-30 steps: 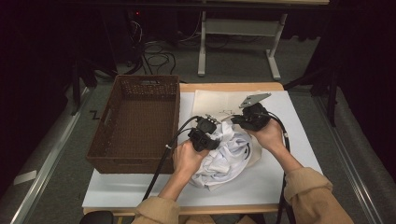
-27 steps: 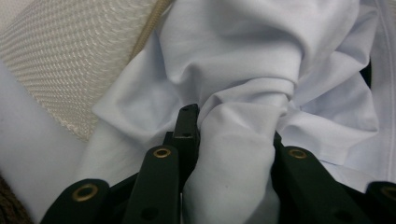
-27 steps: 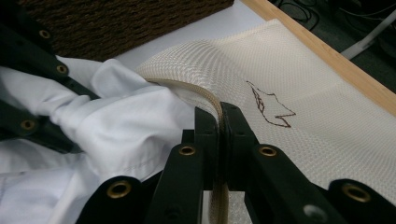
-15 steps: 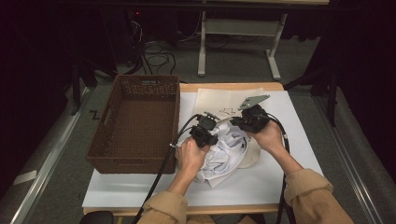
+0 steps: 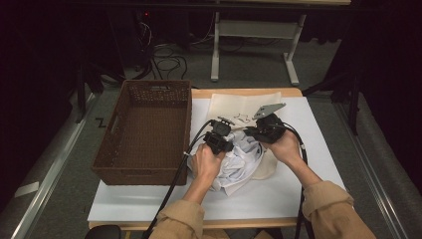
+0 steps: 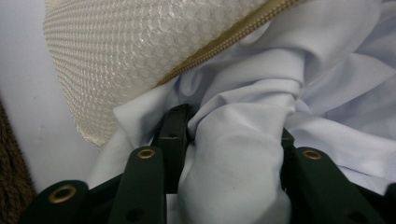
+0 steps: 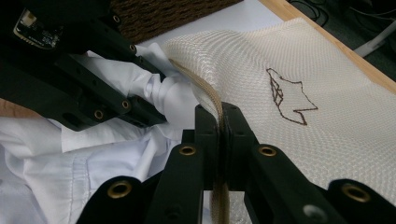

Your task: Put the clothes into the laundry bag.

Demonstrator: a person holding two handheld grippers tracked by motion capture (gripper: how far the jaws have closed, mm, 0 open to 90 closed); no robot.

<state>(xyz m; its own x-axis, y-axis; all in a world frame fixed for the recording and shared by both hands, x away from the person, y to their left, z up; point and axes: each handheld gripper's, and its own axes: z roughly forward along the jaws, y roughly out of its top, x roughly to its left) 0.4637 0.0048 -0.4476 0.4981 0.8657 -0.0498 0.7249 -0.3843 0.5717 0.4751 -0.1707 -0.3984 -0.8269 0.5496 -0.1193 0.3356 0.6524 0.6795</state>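
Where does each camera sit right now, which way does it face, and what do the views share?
High view: above the person's side, looking forward and down on the table; both forearms, left gripper, right gripper, brown basket.
Left gripper view: rides the left gripper, looking along its jaws, which have just been opening around a bunch of white garment, toward the mesh bag.
Right gripper view: rides the right gripper, pinching the bag's zipper edge.
Shared: garment and mesh bag appear in all three.

The high view is dim, its edges near black; both gripper views are brighter, with nearest jaws soft.
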